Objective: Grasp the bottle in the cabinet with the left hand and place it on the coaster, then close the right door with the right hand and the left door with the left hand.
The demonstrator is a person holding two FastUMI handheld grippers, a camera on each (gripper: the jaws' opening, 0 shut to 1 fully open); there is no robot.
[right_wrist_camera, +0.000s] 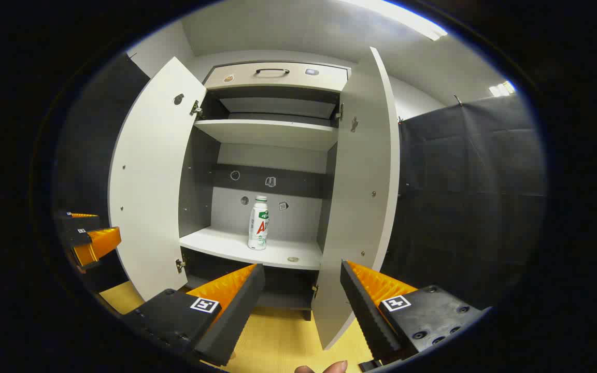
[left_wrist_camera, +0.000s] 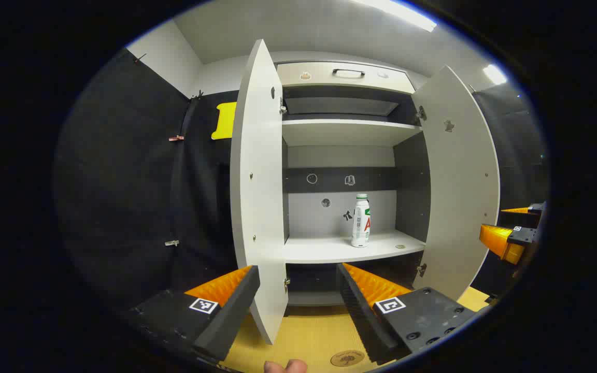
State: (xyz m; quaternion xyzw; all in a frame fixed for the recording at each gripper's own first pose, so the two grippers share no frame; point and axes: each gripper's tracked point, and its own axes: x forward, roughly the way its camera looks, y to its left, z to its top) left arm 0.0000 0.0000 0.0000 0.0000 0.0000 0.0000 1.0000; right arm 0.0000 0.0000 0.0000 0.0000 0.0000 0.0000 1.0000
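The cabinet (left_wrist_camera: 347,129) is standing wide open, both doors swung out toward us. The bottle (left_wrist_camera: 360,220) is standing upright on the middle shelf (left_wrist_camera: 329,248), toward its right side, with a small round disc (left_wrist_camera: 400,247) lying near it on the same board. Its label is showing a large red letter; the rest is too small to read.

The left gripper (left_wrist_camera: 297,298) is hanging in front of the cabinet, fingers spread apart and gripping nothing. The left door (left_wrist_camera: 259,197) is standing edge-on right between those fingers and cutting into the approach line. The right door (left_wrist_camera: 459,186) is angling out on the far side, and past its edge the right gripper (left_wrist_camera: 511,233) is showing.

In the right gripper view, its fingers are parted too, holding nothing, with the right door's edge rising just ahead of them.

Down on the table (left_wrist_camera: 309,336), the coaster (left_wrist_camera: 346,357) is lying near the bottom edge. A drawer (left_wrist_camera: 345,75) with a dark handle is sitting above the top shelf.
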